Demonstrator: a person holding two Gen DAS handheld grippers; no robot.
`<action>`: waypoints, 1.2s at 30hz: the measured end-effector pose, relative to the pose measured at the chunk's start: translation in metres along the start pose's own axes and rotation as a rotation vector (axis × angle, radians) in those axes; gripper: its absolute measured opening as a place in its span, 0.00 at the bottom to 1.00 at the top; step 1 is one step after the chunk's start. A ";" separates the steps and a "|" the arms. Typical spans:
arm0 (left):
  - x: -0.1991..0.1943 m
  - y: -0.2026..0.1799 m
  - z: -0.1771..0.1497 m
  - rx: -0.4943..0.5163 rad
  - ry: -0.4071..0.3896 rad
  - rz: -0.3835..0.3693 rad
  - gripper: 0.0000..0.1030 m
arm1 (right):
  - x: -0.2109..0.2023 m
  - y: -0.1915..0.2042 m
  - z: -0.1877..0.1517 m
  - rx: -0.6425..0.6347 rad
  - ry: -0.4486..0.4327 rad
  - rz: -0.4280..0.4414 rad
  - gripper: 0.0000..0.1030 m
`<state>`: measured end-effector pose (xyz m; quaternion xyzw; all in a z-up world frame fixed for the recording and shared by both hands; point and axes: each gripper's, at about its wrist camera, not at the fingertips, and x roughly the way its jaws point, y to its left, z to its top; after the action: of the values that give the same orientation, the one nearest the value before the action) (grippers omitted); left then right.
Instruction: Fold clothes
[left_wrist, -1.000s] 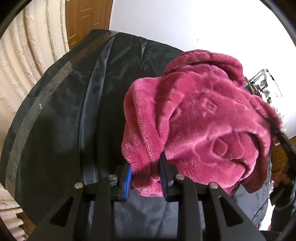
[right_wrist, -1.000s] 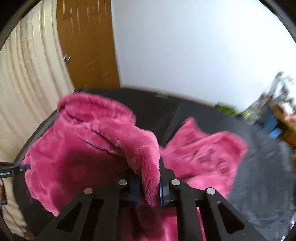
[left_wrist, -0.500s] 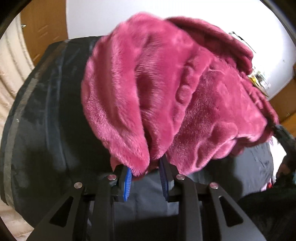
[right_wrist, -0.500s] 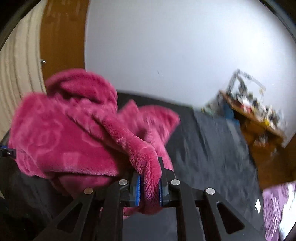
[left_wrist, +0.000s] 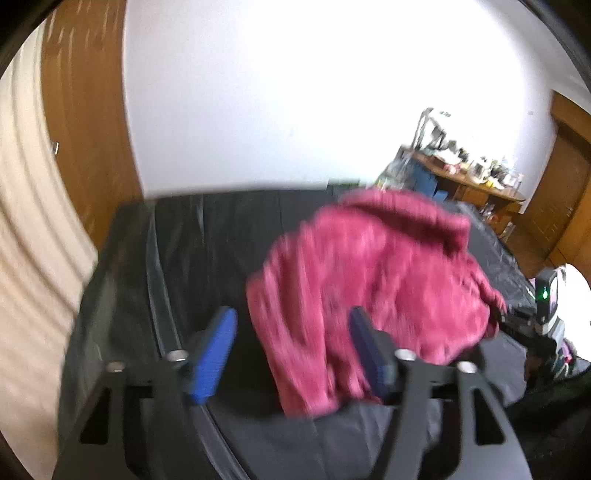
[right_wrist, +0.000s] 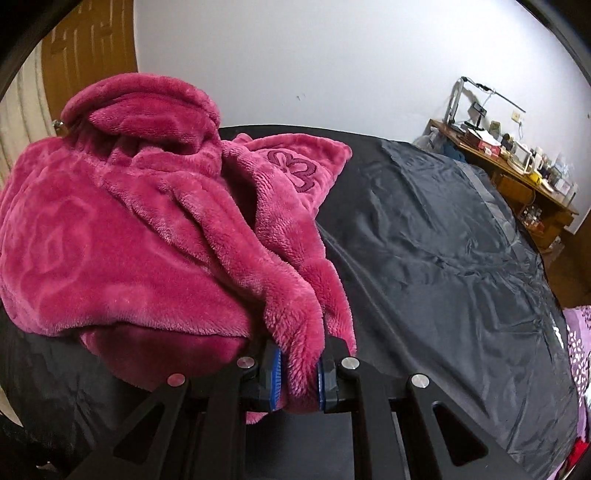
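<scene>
Nearest the lens, the right gripper (right_wrist: 298, 373) has its jaws pinched tight on a thick fold of the pink fleece garment (right_wrist: 155, 229). The left gripper (left_wrist: 291, 350) stands wide apart, holding nothing, with the garment's edge hanging between its fingers. Beyond, the garment lies bunched on the black sheet (right_wrist: 436, 243). A good fold probably wants the left gripper retaking a corner, then spreading it flat.

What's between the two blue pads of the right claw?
A fold of the pink fleece garment, pinched by the right claw over the black sheet, as the right wrist view shows.
</scene>
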<state>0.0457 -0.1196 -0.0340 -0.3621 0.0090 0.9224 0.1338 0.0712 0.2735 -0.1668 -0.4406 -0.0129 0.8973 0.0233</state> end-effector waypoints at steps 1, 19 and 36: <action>0.001 0.004 0.011 0.030 -0.039 -0.021 0.80 | 0.001 0.001 0.001 0.004 0.002 -0.003 0.14; 0.141 0.017 0.037 0.291 0.327 -0.497 0.44 | 0.003 0.024 0.010 0.065 0.092 -0.159 0.14; 0.014 0.005 0.052 0.239 0.036 -0.603 0.18 | -0.028 0.036 0.066 0.039 -0.078 -0.347 0.14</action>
<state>0.0001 -0.1151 -0.0050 -0.3465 0.0118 0.8272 0.4422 0.0347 0.2355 -0.1059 -0.3963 -0.0724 0.8962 0.1859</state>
